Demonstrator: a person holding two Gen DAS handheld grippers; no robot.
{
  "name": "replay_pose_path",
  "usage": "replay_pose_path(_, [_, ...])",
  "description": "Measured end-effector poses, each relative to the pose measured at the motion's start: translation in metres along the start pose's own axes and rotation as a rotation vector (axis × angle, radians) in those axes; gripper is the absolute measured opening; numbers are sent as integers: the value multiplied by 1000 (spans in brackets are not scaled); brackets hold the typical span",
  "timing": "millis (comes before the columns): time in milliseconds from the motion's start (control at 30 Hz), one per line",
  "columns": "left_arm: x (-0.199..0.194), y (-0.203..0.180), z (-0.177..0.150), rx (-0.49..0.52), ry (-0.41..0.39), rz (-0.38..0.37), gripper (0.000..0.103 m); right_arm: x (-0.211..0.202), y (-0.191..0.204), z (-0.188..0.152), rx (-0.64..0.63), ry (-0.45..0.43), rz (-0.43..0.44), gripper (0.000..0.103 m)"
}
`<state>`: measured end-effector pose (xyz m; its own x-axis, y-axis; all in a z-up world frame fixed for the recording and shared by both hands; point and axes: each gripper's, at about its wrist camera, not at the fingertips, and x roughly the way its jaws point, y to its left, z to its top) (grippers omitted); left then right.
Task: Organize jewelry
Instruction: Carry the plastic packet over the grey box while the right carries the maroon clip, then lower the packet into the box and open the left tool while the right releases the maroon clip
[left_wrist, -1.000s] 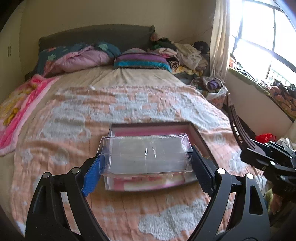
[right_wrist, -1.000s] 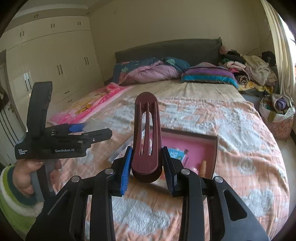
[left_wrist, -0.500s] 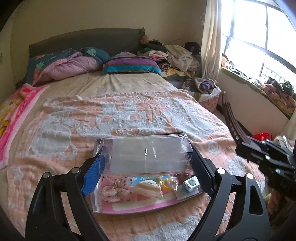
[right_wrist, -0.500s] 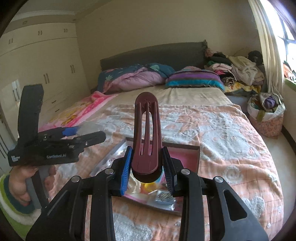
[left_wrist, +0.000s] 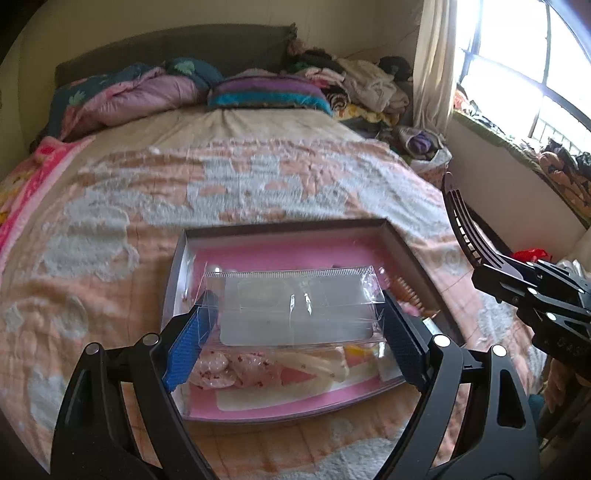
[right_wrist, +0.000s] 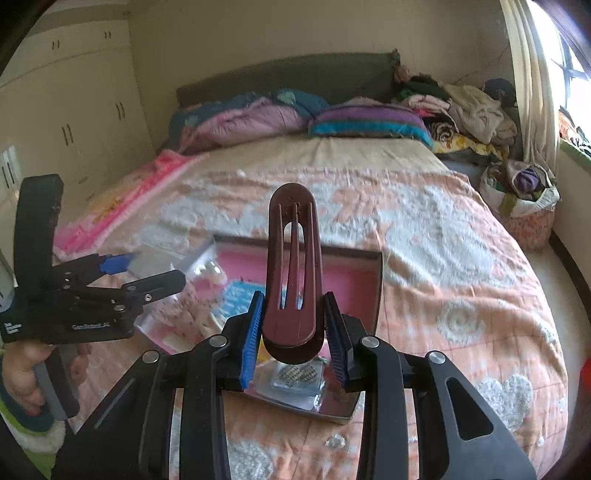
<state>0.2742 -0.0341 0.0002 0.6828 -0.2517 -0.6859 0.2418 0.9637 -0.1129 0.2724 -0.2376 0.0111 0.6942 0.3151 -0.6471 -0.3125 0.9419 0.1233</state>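
Left gripper (left_wrist: 293, 332) — angled down toward the bed, jaws spread wide and pinching a clear plastic box (left_wrist: 291, 306) by its two ends, blue pads flat against the end walls. The box hangs level above the near half of the tray (left_wrist: 280, 227).

Right gripper (right_wrist: 293, 341) — also tilted downward, jaws drawn close and clamped on the base of a dark red hair clip (right_wrist: 292, 266), which stands upright out of the pads with its rounded end uppermost. Seen from the left wrist, it enters from the right edge with the clip curving upward.

Tray — shallow, dark-walled, pink-lined, lying on the peach and white blanket (left_wrist: 229, 192). Contents: pale hair accessories, a blue card, a small packet — details unclear.

A hand (right_wrist: 22, 373) grips the left tool's handle, a green-striped sleeve below it.
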Motion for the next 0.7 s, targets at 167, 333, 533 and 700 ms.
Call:
replay_pose_path(167, [22,11,-14,-19,54,13,79,29,-6,-12,15,55,-30,31])
replay_pose_path(333, [35,16,-23,-32,87,22,79,50,-13,-22,36,101,-62,31])
replay_pose_path(533, [42,17,-28,-37,104,32,80,61,-20,-30,49,130,-73,31])
replay_pose_path(700, [44,19,-31,-42,111,41,80,60,-18,-34,42,131,-66,35])
